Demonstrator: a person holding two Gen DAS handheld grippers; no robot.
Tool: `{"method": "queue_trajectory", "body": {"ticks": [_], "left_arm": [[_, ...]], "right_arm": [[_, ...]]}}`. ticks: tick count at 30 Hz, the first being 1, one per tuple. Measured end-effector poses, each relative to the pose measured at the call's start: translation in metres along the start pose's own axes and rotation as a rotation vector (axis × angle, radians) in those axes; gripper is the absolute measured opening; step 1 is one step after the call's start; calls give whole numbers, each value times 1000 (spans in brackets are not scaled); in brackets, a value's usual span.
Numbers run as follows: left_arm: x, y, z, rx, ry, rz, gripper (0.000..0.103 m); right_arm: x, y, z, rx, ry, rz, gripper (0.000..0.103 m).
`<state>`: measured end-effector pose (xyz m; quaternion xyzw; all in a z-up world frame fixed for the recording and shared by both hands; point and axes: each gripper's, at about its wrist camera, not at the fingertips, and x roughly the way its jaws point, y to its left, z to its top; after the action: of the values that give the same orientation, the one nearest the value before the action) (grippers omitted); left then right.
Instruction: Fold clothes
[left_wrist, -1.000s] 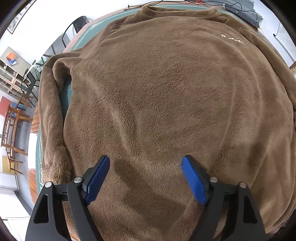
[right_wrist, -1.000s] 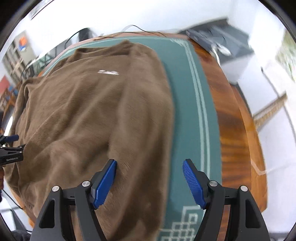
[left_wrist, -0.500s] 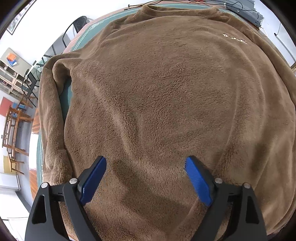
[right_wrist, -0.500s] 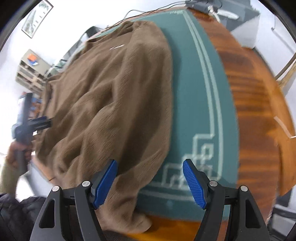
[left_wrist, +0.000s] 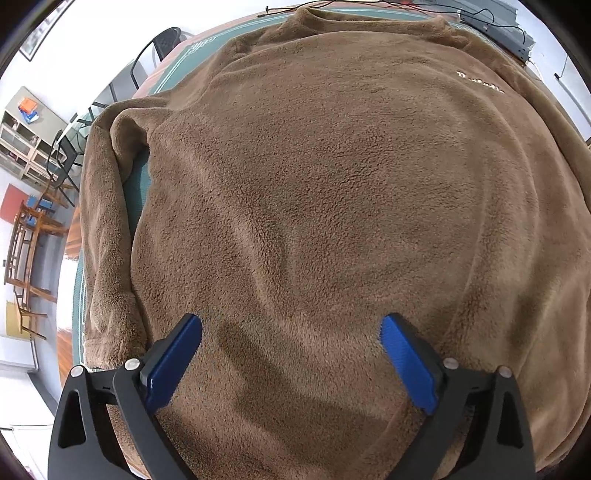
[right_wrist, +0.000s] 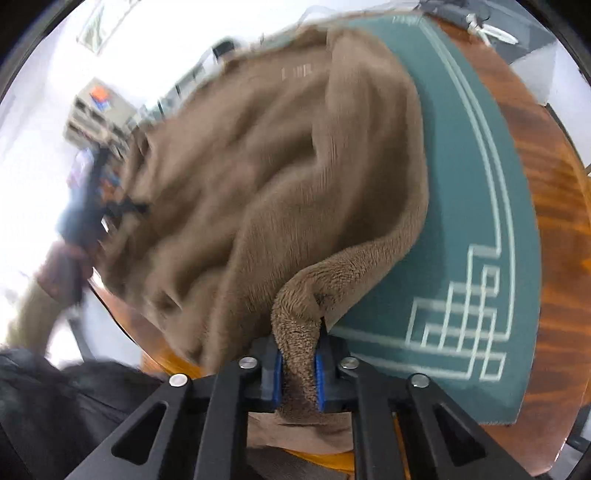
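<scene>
Sweater (left_wrist: 332, 206) first: the brown fleece lies spread front-up over the green mat (right_wrist: 461, 206) on the wooden table (right_wrist: 561, 221), collar at the far edge, one sleeve (left_wrist: 103, 229) lying down my left side with a strip of mat showing between it and the body. My right gripper (right_wrist: 298, 373) is clenched on a bunch of fleece at the near right side, a cuff or hem corner, I cannot tell which, and that piece rises off the mat in a ridge. My left gripper (left_wrist: 291, 354) hangs over the near hem with its jaws wide apart, grasping nothing.

What could go wrong, as I judge it: the pile is thick and slippery, and only a narrow pinch sits between my right pads, so a quick pull may let it slide out. With the left side unpinned, a sideways tug from the right could drag the whole body across the mat and rumple the flat part. The near hem seems to hang past the table edge, so weight there may pull it further off.

Containers: none on the table that I can see. A shelf unit (left_wrist: 26, 136) far off holds an orange and a blue item; anything more is too small to tell.
</scene>
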<state>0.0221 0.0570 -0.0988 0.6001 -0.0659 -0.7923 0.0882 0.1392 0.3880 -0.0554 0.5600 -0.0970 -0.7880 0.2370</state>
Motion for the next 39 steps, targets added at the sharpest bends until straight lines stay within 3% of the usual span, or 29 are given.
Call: {"method": "queue_trajectory", "body": {"ticks": [3,6,10,14,17,18,19,21,22,29,33,39], "left_arm": [[-1,1,0,1,3,-3,99],[0,8,2,2,7,-9,99],[2,16,5,4,12,-17,99],[3,24,7,5,17,-25,99],[2,30,8,11,20,-23,99],[1,33,8,15,21,-20,99],[0,35,8,18,21,-17,99],[-2,39,8,24,23,-12,99],[-3,41,8,28,23,-9,99],[-10,76,2,-8,26,-7,99],[-13,94,-8,-35,38,-9,99],[-9,112,-35,-66,74,7,99]], "right_arm": [[-49,-13,24,39,-165,-38,12],[-99,-28,42,65,-324,-146,12],[-143,-42,58,88,-468,-317,12],[-146,-51,65,124,-484,-472,12],[-124,-52,67,109,-403,-490,17],[-116,-54,67,94,-363,-495,28],[-113,-56,66,82,-339,-509,50],[-101,-49,63,60,-322,-538,82],[-94,-45,62,47,-312,-536,83],[-44,1,65,-79,-186,-283,83],[-4,20,52,-59,8,28,83],[37,31,28,-21,197,154,83]]}}
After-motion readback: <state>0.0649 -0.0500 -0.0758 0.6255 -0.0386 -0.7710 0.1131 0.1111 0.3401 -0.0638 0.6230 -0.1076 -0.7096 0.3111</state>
